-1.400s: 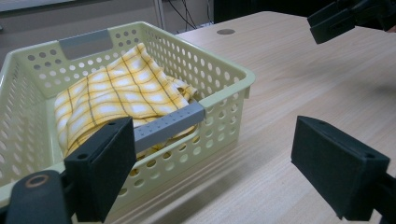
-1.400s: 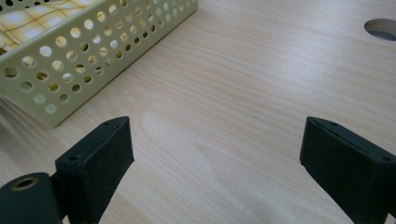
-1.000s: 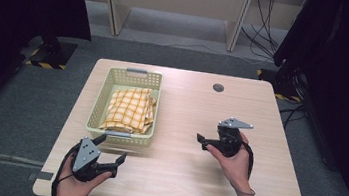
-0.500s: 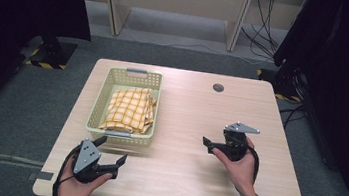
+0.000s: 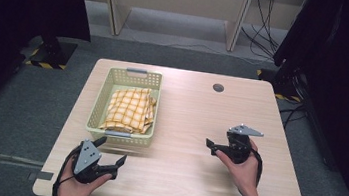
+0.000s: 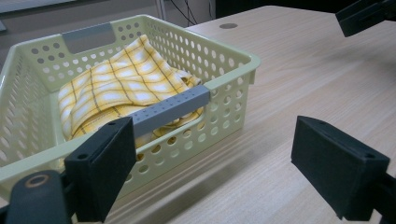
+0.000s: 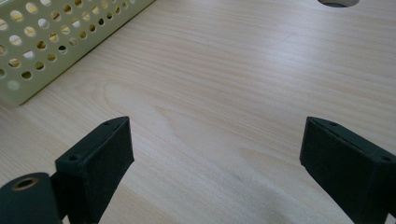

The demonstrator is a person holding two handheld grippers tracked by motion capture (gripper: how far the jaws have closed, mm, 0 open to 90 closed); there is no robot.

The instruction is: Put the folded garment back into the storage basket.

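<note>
A pale green perforated basket (image 5: 94,113) with grey handles stands on the left half of the wooden table, and a folded yellow checked cloth (image 5: 131,109) lies in it. My left gripper (image 5: 112,151) is held just in front of the basket's near right corner, open and holding nothing. In the left gripper view its jaws (image 6: 217,158) frame the basket (image 6: 224,74), its near grey handle (image 6: 170,108) and the cloth (image 6: 116,84). My right gripper (image 5: 211,147) hovers over bare wood at the right, pointing left, open. Its jaws (image 7: 219,154) stand wide apart over the tabletop.
A round cable hole (image 5: 218,88) lies at the table's far side. The basket's corner (image 7: 56,37) is at the top left of the right gripper view. The other gripper's jaw (image 6: 364,14) shows at the top right of the left gripper view. Dark curtains flank the table.
My right gripper has drifted to the right and slightly toward the near edge. The left gripper, the basket and the cloth have stayed put.
</note>
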